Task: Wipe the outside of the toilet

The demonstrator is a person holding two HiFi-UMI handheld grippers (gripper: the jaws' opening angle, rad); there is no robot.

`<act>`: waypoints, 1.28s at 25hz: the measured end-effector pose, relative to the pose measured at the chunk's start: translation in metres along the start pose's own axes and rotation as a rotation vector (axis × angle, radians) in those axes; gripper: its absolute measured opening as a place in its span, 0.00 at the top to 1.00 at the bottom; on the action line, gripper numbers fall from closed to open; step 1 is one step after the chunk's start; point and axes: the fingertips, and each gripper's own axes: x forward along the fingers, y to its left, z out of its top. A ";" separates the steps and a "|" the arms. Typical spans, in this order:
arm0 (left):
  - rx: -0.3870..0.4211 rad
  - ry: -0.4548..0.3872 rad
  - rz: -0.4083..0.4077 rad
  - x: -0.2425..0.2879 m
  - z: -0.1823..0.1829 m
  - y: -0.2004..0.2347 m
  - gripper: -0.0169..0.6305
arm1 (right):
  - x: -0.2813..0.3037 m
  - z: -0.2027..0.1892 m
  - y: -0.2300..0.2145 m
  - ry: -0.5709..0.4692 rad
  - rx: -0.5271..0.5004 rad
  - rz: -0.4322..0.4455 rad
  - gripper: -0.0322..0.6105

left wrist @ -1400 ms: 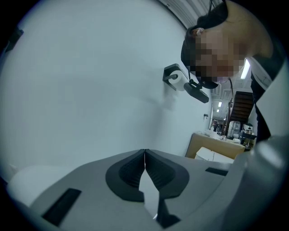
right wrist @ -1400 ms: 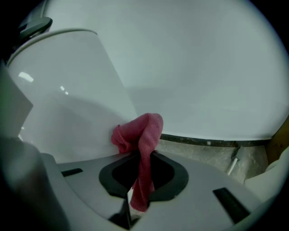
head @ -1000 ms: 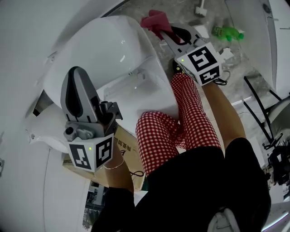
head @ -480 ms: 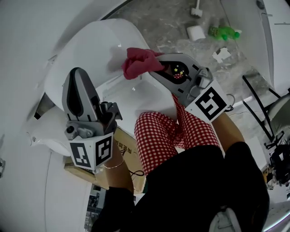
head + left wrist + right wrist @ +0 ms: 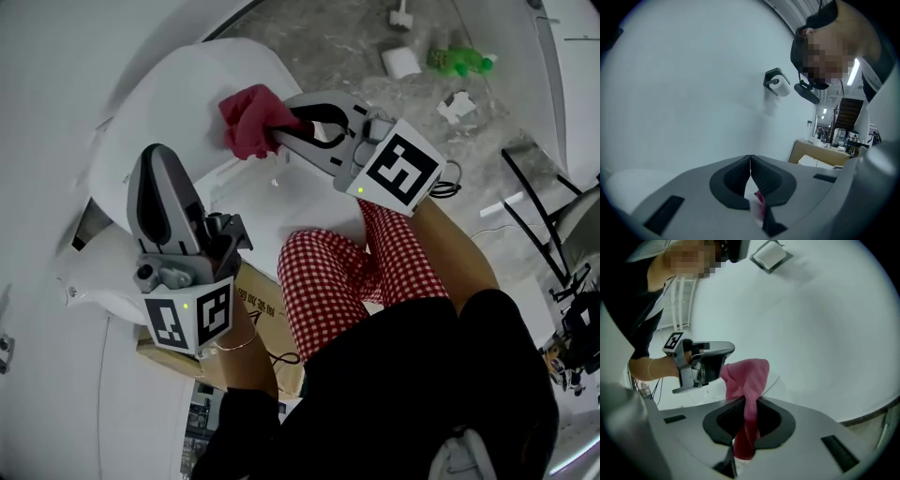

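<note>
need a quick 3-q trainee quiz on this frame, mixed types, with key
1. True or false: the left gripper holds the cloth.
2. The cloth is: A) on the floor, B) in the jaws of the right gripper, C) on the cardboard box.
3. Fill in: the bottle is coloured ___.
Key: 1 false; 2 B; 3 green.

Grey left tongs (image 5: 157, 159), red-checked trousers (image 5: 337, 281), black top (image 5: 422, 375)
</note>
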 end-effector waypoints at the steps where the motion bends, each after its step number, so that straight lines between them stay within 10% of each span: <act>1: -0.003 0.001 0.002 0.000 -0.001 0.000 0.96 | 0.001 0.000 -0.005 -0.007 0.033 -0.009 0.86; 32: -0.023 0.000 0.011 0.004 -0.007 0.016 0.96 | 0.028 -0.098 -0.088 0.310 0.006 -0.269 0.86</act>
